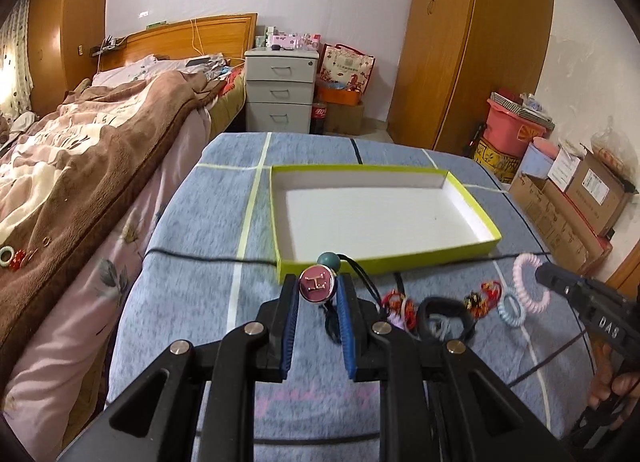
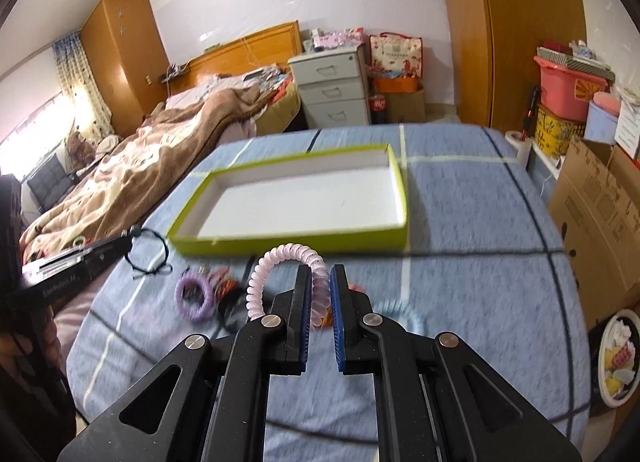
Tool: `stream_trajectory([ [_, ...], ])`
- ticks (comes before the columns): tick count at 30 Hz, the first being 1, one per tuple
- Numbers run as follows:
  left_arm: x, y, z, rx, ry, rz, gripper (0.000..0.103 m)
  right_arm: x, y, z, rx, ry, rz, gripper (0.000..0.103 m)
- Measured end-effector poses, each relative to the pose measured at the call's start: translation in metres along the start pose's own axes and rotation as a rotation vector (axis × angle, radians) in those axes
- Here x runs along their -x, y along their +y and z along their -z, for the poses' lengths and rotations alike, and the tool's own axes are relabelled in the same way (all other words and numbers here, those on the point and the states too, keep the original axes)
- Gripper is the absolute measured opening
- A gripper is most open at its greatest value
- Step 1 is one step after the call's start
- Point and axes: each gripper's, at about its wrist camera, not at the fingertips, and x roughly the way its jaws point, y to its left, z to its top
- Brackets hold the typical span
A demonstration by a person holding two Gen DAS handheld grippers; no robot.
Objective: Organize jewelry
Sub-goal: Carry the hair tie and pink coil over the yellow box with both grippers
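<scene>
My left gripper [image 1: 318,289] is shut on a round maroon pendant [image 1: 317,285] on a black cord with a teal bead [image 1: 328,260], held just in front of the green-rimmed white box [image 1: 384,214]. My right gripper [image 2: 320,280] is shut on a pink spiral hair tie [image 2: 276,266], lifted above the cloth near the box [image 2: 296,238]; the tie also shows in the left wrist view [image 1: 528,278]. Loose pieces lie on the blue cloth: red knotted bracelets [image 1: 400,304], a black hair band [image 1: 444,318], a light blue spiral tie [image 1: 512,308], a purple ring [image 2: 195,298].
The blue checked cloth [image 1: 200,230] covers the table. A bed with a brown blanket [image 1: 80,166] lies to the left, with small jewelry [image 1: 12,258] on it. Cardboard boxes [image 2: 596,214] stand to the right. A black wire [image 1: 200,256] crosses the cloth.
</scene>
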Motion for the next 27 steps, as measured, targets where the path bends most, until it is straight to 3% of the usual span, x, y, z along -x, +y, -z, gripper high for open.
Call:
stream_trajectory([
  [8,-0.029,-0.004,-0.028,0.016,0.017,0.028,0.02,-0.03,-0.01,-0.045,0.032,-0.004,0.054,0.01],
  [27,-0.117,-0.004,-0.071,0.016,0.103,0.013,0.02,-0.131,-0.045,-0.086,0.022,0.127,0.115,0.01],
])
